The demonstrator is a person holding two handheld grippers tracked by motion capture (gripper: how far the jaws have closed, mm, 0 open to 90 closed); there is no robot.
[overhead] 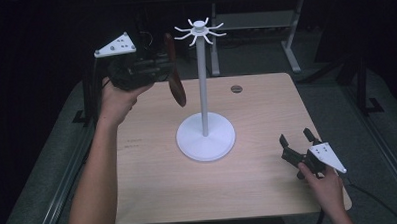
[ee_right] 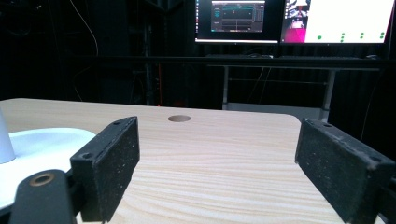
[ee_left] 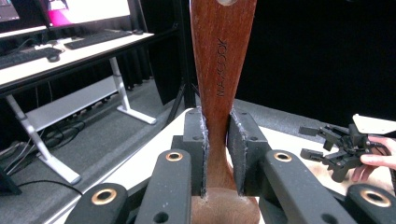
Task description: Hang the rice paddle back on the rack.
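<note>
Up beside the left gripper [overhead: 167, 68], clamped tight on a dark wooden spoon [overhead: 174, 73] held above the table's [overhead: 267, 119] far left corner, stands a white hook stand [overhead: 203, 87], its pole just right of the spoon and its hooked crown slightly higher than the handle. Low at the near right edge rests the right gripper [overhead: 296, 138], pads wide apart with bare tabletop between, round base [ee_right: 42, 140] off to its left, cable hole [ee_right: 179, 118] straight ahead and desks with monitors [ee_right: 289, 21] beyond

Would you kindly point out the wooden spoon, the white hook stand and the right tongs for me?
wooden spoon [ee_left: 221, 70], left gripper view, on its handle.
white hook stand [overhead: 202, 77], high view, on its pole.
right tongs [overhead: 296, 137], high view, midway between the fingertips.
</note>
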